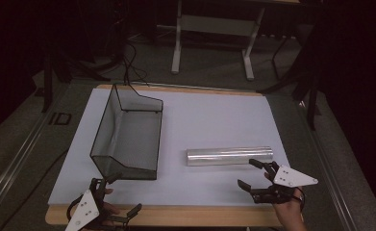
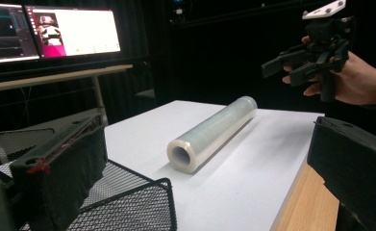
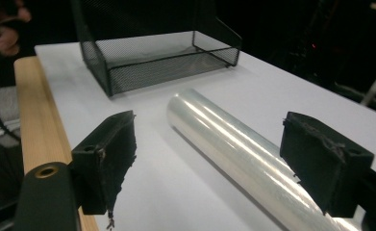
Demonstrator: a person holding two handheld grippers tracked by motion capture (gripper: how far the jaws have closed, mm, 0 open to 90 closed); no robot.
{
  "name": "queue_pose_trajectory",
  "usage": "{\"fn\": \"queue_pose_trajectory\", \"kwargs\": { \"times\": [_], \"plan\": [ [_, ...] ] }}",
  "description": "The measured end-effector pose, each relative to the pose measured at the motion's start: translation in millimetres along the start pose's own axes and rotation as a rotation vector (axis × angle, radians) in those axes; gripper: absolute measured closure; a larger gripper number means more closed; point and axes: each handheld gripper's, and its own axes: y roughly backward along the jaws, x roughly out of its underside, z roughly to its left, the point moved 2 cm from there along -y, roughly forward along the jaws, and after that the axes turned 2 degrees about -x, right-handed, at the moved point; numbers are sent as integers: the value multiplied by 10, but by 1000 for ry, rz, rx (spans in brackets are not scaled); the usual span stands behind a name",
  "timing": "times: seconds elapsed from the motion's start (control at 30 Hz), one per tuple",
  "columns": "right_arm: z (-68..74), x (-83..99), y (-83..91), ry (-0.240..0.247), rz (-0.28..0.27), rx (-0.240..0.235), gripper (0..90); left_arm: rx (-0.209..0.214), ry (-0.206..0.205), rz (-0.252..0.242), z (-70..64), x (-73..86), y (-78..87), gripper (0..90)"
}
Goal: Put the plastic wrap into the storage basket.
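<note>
**Ana:** High view first, biggest thing down: the bench [image 1: 200,120] under its white sheet, then the mesh tray [image 1: 128,134] on the left side, then the roll of clear film [image 1: 229,156] lying flat on the right, well apart from the tray.

**Ben:** And the tools?

**Ana:** Right tool [image 1: 258,175] sits at the roll's near right end, jaws wide, gripping nothing. Left tool [image 1: 113,192] hovers at the near edge by the tray, jaws wide too.

**Ben:** Risk?

**Ana:** I'd guess the roll. It's smooth and round, so a push from one jaw could set it rolling toward the far edge. Gripped at one end only, it would likely droop or slip out.
</note>
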Motion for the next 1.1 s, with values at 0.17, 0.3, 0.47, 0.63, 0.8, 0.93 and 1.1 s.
{"fn": "queue_pose_trajectory", "kwargs": {
  "times": [0.17, 0.3, 0.47, 0.63, 0.8, 0.93, 1.1],
  "plan": [
    [27, -16, -22, -11, 16, -79, 177, 0, -5, 19, -13, 4, -14, 6],
    [69, -72, -20, -56, 65, -142, 129, 2, -1, 28, -19, 9, -19, 6],
    [159, -161, -49, 5, 201, -156, 108, 6, 23, 31, -7, 10, -17, 6],
    [174, -228, -124, 45, 268, -124, 99, 8, 28, 28, -9, 6, -4, 6],
    [102, -322, -197, 116, 334, -124, 99, 16, 42, 26, -14, 6, 3, 6],
    [27, -387, -268, 210, 467, -127, 135, 18, 52, 20, -7, 5, 10, 6],
    [-107, -431, -391, 176, 568, -188, 158, 22, 54, 20, -7, 3, 15, 6]
  ]
}}
